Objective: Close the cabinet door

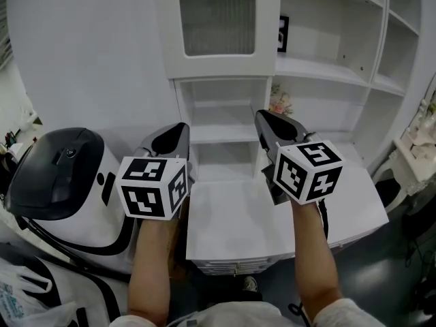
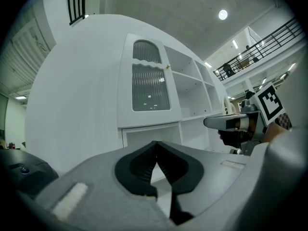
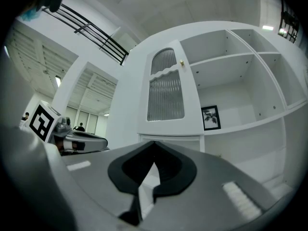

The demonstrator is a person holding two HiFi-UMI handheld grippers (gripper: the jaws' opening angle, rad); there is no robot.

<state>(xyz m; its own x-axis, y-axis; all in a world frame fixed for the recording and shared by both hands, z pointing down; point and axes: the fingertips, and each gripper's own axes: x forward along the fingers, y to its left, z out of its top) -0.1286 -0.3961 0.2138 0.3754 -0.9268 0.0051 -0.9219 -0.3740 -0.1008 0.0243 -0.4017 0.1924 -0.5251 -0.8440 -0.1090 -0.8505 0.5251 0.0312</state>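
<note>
Over the white surface [image 1: 225, 223], left claw [image 1: 181, 128] and right claw [image 1: 261, 116] hover pinched together and empty, while the cabinet door [image 1: 218, 19] above appears flush against its frame, so closing looks done, leaving, I judge, only a withdrawal.

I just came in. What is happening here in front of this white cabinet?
A person stands at a white cabinet with a gripper in each hand. The left gripper and the right gripper are held out level toward it, both with jaws shut and nothing between them. Neither one touches the cabinet door. That ribbed-glass door looks flush with its frame, so it seems to be closed, or very nearly so.
</note>
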